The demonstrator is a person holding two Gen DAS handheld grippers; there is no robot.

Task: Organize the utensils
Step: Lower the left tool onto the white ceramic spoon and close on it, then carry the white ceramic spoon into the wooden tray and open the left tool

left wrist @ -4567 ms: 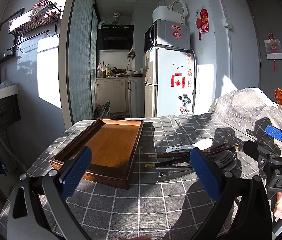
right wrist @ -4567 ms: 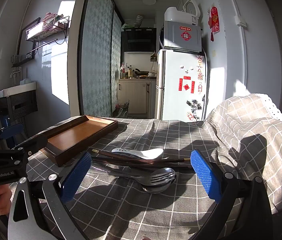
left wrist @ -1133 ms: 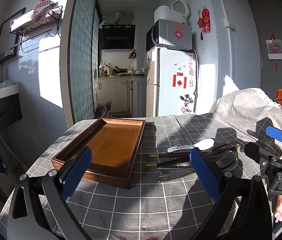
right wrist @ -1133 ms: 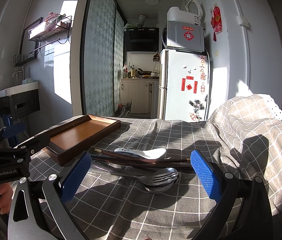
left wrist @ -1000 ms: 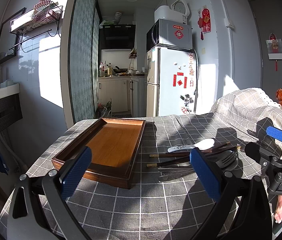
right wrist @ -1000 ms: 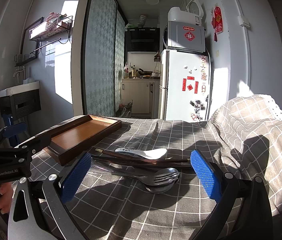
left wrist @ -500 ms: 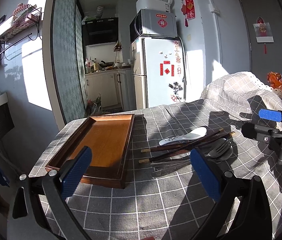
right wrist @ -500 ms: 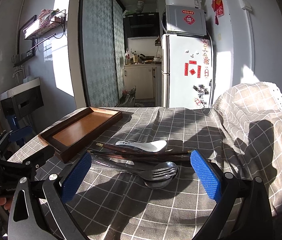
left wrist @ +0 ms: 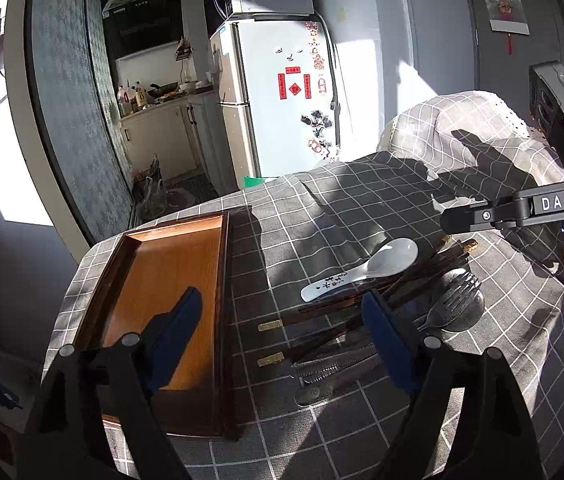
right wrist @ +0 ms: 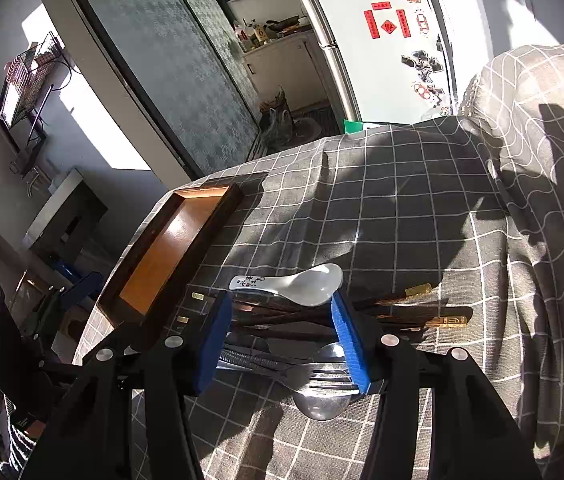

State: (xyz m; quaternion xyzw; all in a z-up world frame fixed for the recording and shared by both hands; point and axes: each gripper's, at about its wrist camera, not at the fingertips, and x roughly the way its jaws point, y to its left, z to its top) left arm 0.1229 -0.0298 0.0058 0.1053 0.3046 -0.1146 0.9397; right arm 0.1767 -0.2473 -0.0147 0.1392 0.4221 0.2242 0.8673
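A wooden tray (left wrist: 170,280) lies on the checked cloth at the left, also in the right wrist view (right wrist: 170,248). Beside it is a pile of utensils: a white ceramic spoon (left wrist: 365,268) (right wrist: 297,284), dark chopsticks (left wrist: 361,312) (right wrist: 385,312), a metal fork (left wrist: 453,300) (right wrist: 321,376) and a metal spoon (right wrist: 321,404). My left gripper (left wrist: 282,336) is open above the tray's right rim and the utensil handles. My right gripper (right wrist: 278,344) is open, tilted down over the pile, its pads either side of the chopsticks and fork.
The table (right wrist: 401,208) carries a grey checked cloth, which rises over a hump (right wrist: 541,120) at the right. A fridge (left wrist: 282,92) and kitchen lie beyond the far edge. My right gripper also shows at the right of the left wrist view (left wrist: 521,208).
Both grippers have tipped downward and moved in over the table. The right gripper has come down close over the utensil pile. The utensils and tray have not moved.
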